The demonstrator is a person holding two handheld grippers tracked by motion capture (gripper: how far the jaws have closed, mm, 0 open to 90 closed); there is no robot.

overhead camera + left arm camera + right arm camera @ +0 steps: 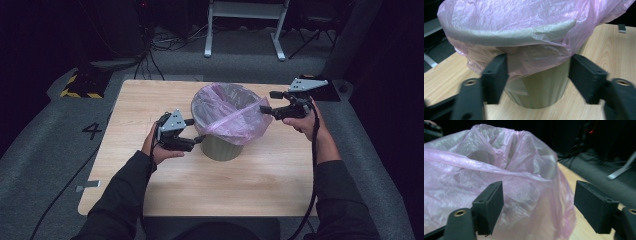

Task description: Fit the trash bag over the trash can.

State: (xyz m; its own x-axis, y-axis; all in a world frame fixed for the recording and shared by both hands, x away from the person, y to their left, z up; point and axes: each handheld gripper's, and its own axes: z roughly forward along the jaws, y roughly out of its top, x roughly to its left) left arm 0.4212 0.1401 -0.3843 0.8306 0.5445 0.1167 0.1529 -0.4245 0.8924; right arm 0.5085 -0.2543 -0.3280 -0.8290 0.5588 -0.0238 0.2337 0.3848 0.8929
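Now we fit pink liner (235, 125) over bin (221, 148): both jaws open, nothing gripped; better pinch hem low, pull evenly.

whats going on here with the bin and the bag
A person is fitting a pink bag over a small bin on a wooden table, a gripper in each hand. The left gripper is at the bin's side with open jaws around the hanging bag edge. The right gripper is open beside the rim, holding nothing.
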